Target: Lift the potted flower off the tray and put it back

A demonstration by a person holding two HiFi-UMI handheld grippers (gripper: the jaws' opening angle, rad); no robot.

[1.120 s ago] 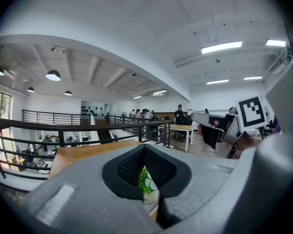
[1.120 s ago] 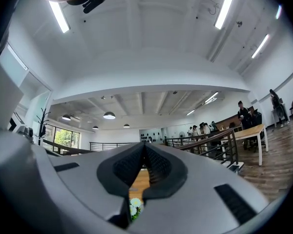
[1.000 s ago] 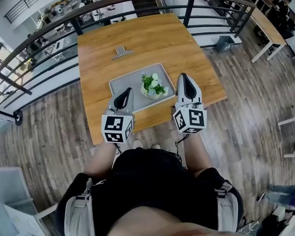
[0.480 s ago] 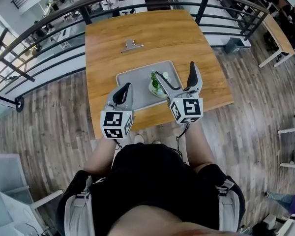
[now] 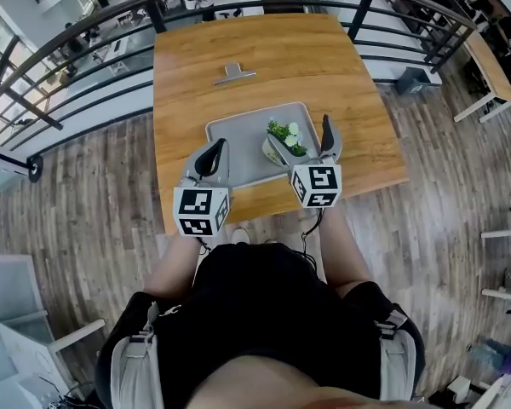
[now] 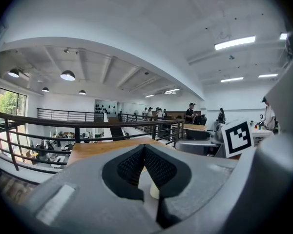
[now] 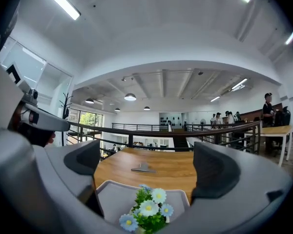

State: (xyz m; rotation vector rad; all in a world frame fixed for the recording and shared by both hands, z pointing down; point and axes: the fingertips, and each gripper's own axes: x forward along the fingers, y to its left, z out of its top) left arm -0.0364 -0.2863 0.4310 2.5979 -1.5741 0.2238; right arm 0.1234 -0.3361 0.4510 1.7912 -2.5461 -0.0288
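While the head view lays out the whole wooden counter (image 5: 264,54) from above, with the grey tray (image 5: 238,147) near its closer edge, only the two gripper views tell us how the tongs stand. In the right gripper view the right tongs (image 7: 149,164) are opening and stand wide. The potted flower (image 7: 147,212) sits low between their dark pads, touched by neither. It stands on the tray, toward the tray's right near corner as we see from above. The same gripper view gives us the blooms: small daisy-like heads, white and pale blue with yellow centres, over green leaves. The pot shows only from above, as a pale rounded bowl. In the left gripper view the left tongs (image 6: 144,152) are pressed together, their ribbed black pads meeting in a point with nothing held. From above they hover over the tray's left near corner. The tray is a shallow matte rectangle with rounded corners and a raised rim. Beyond the tray a small flat metal bracket (image 5: 234,73) lies on the wood grain. Only the left gripper view catches the face of the right gripper's marker cube (image 6: 240,136).
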